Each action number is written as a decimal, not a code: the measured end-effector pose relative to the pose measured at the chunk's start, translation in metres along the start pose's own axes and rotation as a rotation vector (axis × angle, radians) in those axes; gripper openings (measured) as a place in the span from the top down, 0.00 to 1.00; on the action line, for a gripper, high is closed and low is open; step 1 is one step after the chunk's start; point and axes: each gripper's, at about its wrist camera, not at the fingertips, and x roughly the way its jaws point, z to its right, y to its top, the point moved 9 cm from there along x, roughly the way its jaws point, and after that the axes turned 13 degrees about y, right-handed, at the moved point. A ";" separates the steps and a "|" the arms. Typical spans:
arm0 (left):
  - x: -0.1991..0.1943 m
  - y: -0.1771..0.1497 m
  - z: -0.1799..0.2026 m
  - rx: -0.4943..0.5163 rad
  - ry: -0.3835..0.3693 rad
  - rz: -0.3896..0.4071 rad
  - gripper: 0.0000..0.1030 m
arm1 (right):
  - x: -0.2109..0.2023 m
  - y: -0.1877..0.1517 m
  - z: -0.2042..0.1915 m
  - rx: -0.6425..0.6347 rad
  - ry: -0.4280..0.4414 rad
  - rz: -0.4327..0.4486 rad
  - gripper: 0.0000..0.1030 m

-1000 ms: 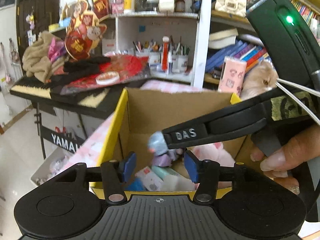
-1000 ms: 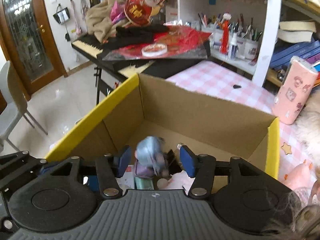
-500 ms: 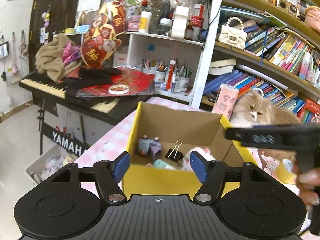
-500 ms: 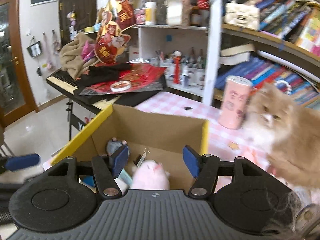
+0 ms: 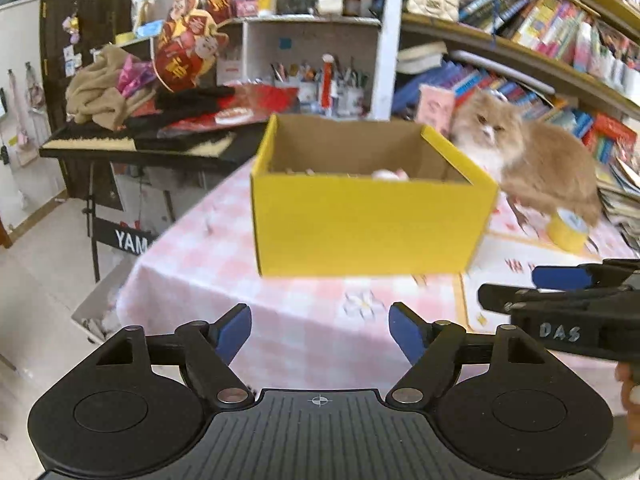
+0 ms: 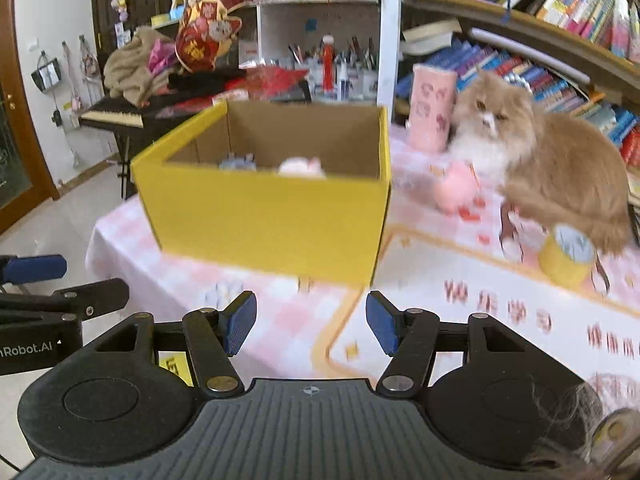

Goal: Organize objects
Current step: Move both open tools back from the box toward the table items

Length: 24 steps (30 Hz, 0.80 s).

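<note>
Tongs are both pulled back from the yellow box now, way further off than a second ago when my right tongs were down inside it over the little blue-grey figure. That figure sits in the box on its own, so I'd call that drop done. Left tongs and right tongs are both spread apart, nothing between the pads.

Box sits on the pink checked desk. Over its rim I can only see the figure and a pink plush; the rest is hidden. Still out on the desk: a pink ball-ish toy, a yellow tape roll and a pink tumbler, all right by the cat. Probably one of those next.
</note>
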 end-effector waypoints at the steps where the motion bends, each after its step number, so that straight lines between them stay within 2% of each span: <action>1: -0.002 -0.004 0.003 0.009 -0.005 -0.002 0.22 | -0.002 -0.008 -0.002 0.004 -0.003 -0.009 0.43; 10: -0.017 -0.033 0.030 0.081 -0.060 -0.027 0.17 | -0.026 -0.055 0.000 0.037 -0.054 -0.045 0.43; 24: -0.021 -0.036 0.119 0.214 -0.230 -0.027 0.12 | -0.074 -0.090 0.074 0.225 -0.235 -0.035 0.38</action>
